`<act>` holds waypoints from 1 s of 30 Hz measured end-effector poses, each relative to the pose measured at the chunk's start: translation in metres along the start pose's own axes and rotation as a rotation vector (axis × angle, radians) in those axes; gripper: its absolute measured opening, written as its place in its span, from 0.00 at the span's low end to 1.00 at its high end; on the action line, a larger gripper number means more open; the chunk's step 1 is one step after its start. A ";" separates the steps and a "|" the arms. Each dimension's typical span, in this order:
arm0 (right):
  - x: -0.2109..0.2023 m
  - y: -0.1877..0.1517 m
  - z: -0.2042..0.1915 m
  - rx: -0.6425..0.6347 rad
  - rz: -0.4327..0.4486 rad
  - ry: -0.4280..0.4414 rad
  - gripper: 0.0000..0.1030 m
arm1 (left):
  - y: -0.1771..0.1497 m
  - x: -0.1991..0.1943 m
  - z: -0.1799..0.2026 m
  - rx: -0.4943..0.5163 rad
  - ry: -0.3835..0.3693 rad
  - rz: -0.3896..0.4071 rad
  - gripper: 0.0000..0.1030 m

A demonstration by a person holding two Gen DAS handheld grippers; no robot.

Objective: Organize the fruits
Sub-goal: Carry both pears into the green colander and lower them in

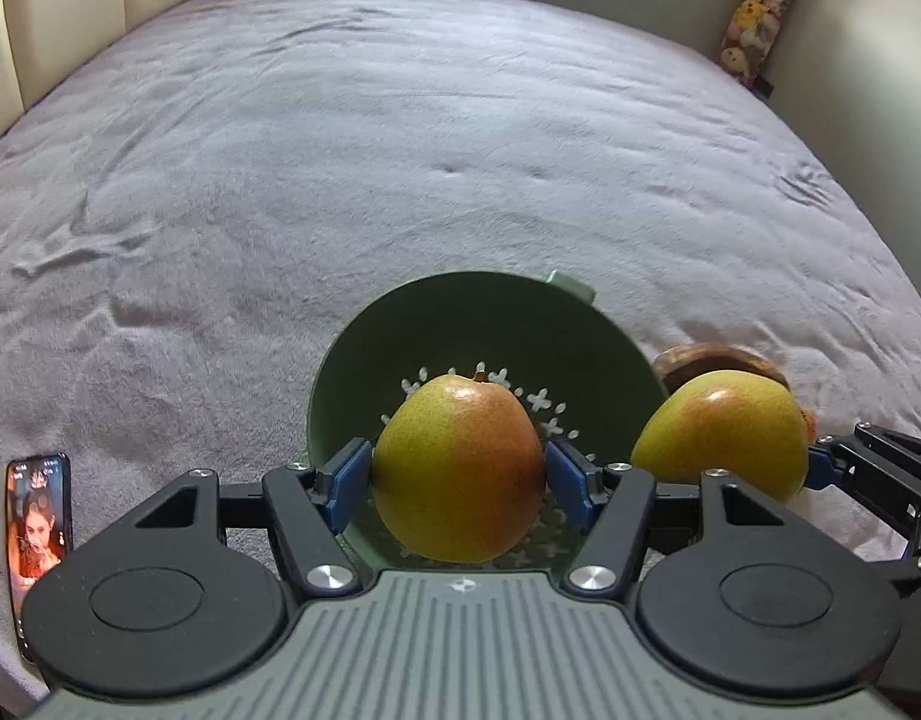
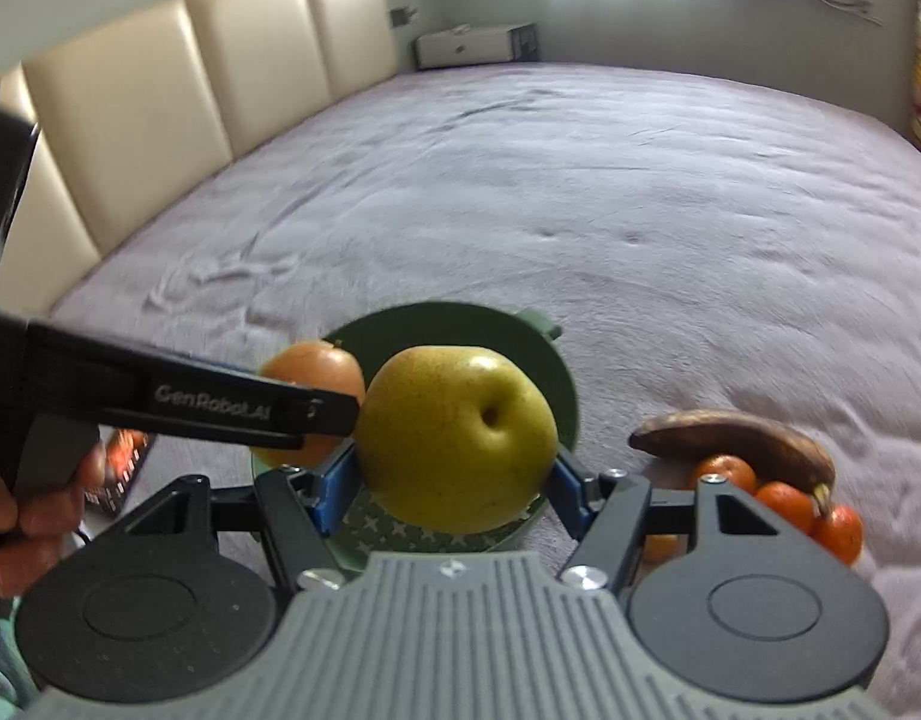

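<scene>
- My left tongs (image 1: 458,474) clamp a red-blushed pear (image 1: 458,468) over the green bowl (image 1: 460,324).
- My right tongs (image 2: 454,474) clamp a yellow pear (image 2: 454,444) above the same bowl.
- Beside it on the bed (image 2: 580,192): a brown banana (image 2: 736,438) and tangerines (image 2: 784,504).

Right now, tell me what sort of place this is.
Most likely a bedroom: the fruit work happens on a wide bed with a grey cover, against a padded cream headboard, with stuffed toys hanging in the far corner.
</scene>
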State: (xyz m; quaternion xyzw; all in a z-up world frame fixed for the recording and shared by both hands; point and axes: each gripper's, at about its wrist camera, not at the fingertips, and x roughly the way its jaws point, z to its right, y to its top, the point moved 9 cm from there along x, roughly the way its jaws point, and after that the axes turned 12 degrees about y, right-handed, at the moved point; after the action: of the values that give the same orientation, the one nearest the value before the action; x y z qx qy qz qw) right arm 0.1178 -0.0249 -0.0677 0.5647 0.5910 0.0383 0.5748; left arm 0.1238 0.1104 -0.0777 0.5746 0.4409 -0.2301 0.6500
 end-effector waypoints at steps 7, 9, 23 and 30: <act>0.036 -0.004 0.001 -0.099 -0.131 -0.013 0.61 | -0.005 0.020 0.000 0.053 0.046 -0.038 0.71; 0.045 -0.004 0.003 -0.111 -0.163 -0.012 0.61 | -0.006 0.025 0.000 0.059 0.044 -0.049 0.71; 0.088 -0.020 0.019 -0.196 -0.306 -0.020 0.61 | -0.017 0.055 0.010 0.122 0.055 -0.119 0.71; 0.095 -0.021 0.019 -0.269 -0.325 -0.052 0.61 | -0.019 0.060 0.012 0.160 0.095 -0.119 0.71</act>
State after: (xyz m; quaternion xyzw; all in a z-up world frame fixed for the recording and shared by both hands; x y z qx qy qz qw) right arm 0.1468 0.0236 -0.1489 0.3810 0.6487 0.0089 0.6588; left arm 0.1429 0.1069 -0.1390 0.6076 0.4848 -0.2753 0.5657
